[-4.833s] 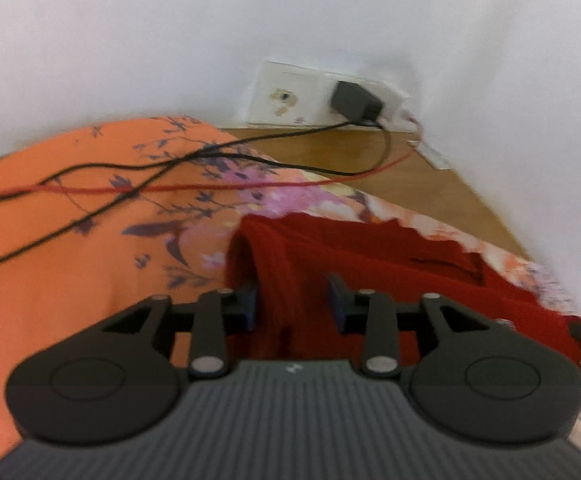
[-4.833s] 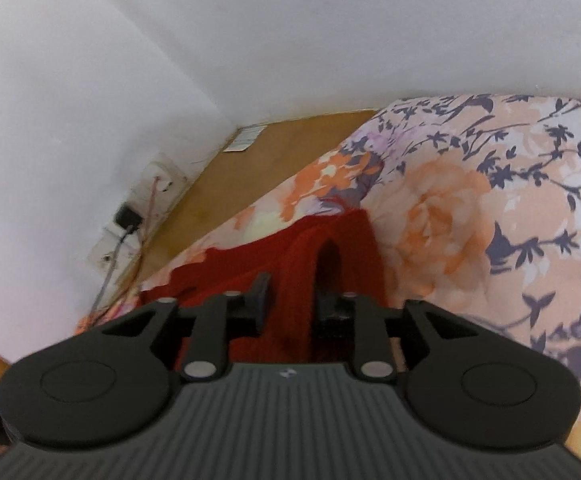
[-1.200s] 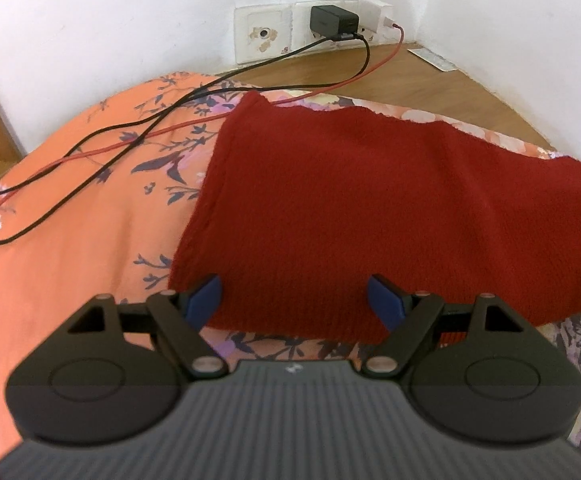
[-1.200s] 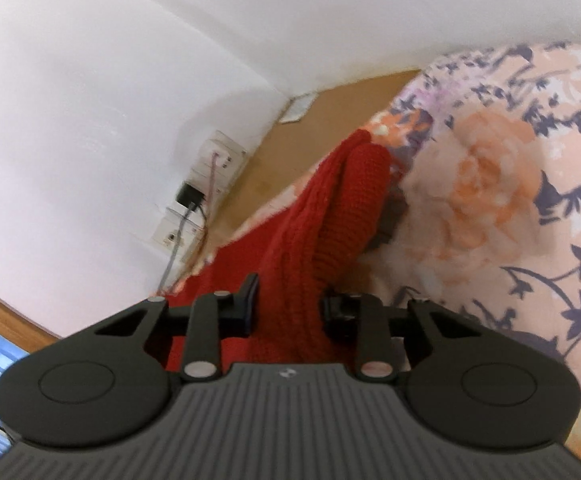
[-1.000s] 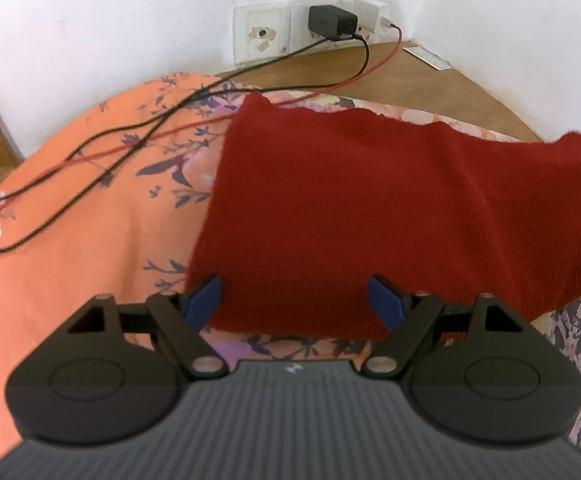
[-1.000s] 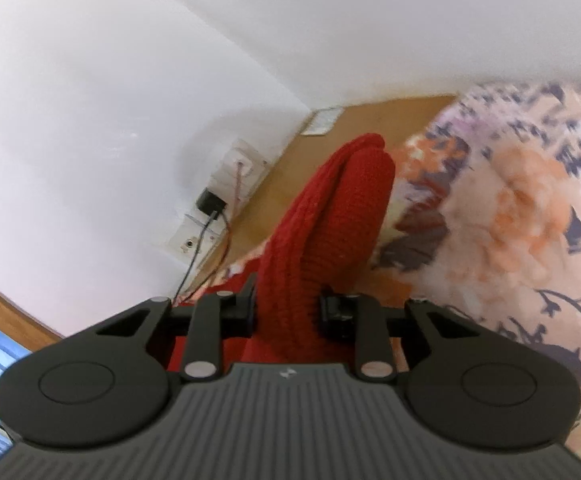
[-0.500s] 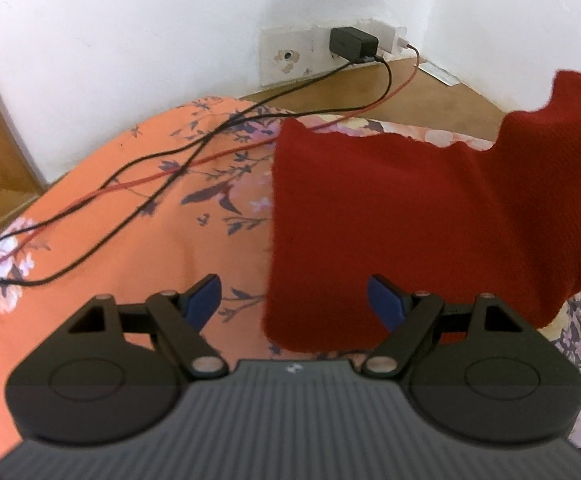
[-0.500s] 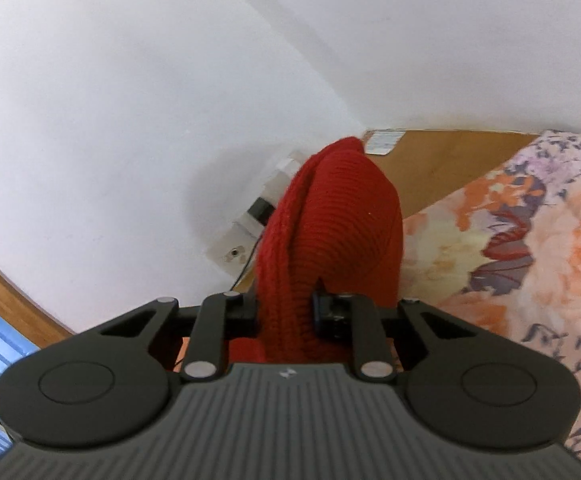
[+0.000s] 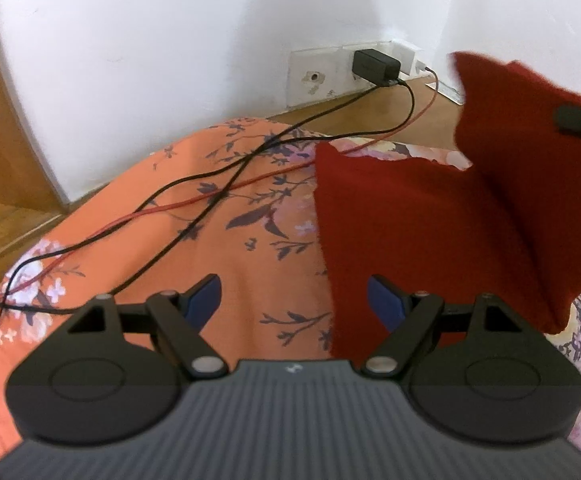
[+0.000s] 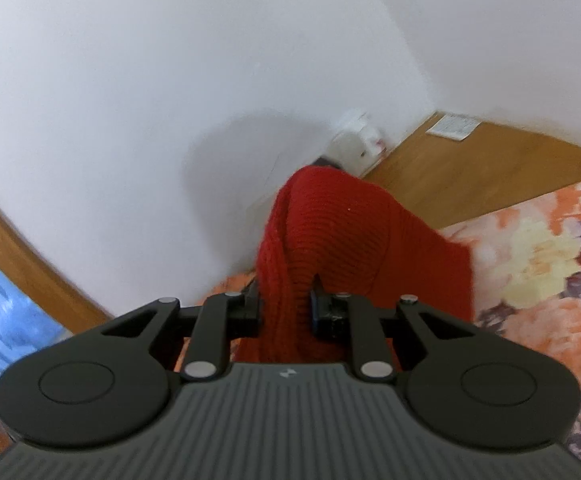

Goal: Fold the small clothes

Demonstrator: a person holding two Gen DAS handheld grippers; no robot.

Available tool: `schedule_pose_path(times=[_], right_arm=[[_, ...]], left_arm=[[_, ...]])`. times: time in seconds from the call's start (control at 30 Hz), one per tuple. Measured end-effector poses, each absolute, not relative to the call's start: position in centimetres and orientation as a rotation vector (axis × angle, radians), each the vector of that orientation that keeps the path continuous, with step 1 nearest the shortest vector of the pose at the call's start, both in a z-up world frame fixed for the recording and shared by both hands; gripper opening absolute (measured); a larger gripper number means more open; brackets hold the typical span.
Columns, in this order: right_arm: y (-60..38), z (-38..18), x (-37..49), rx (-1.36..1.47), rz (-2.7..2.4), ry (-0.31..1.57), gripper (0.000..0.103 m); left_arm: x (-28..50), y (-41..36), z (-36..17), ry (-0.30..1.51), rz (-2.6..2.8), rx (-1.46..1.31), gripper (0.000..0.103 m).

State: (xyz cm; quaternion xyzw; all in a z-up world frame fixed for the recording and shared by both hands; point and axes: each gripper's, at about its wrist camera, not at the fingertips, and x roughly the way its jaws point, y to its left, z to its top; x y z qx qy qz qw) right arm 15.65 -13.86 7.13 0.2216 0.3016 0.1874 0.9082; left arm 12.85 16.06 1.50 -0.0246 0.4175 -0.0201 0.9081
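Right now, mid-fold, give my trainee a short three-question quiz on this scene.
1. True or false: the right gripper is shut on the red knitted garment.
2. Which gripper has open jaws with nothing between the pads? A left gripper B right gripper C both
3. Fill in: the black cable and thin red cable lie across the orange floral ____.

Key: 1 true; the garment's right end is lifted. 2 A. 3 bedcover.
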Motion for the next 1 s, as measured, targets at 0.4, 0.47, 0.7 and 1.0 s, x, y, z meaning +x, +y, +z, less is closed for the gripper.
schedule_pose_path(times=[0.4, 0.47, 0.7, 1.0], right_arm=[[-4.0, 0.7, 18.8, 0.253, 0.364, 0.771, 0.023], [-3.3, -0.1, 18.9, 0.247, 0.367, 0.780, 0.026], [-2.0, -0.8, 18.5, 0.332, 0.431, 0.774, 0.064], [-5.1, 2.6, 15.6, 0.316, 0.457, 0.676, 0.066]], left_arm=[[12.7, 19.3, 0.5, 0.876, -0.047, -0.121, 0.081], [12.7, 19.6, 0.4, 0.877, -0.047, -0.132, 0.081], [12.9, 19.9, 0.9, 0.860, -0.050, -0.150, 0.081], [14.6, 17.0, 2.8, 0.800, -0.171, -0.183, 0.082]])
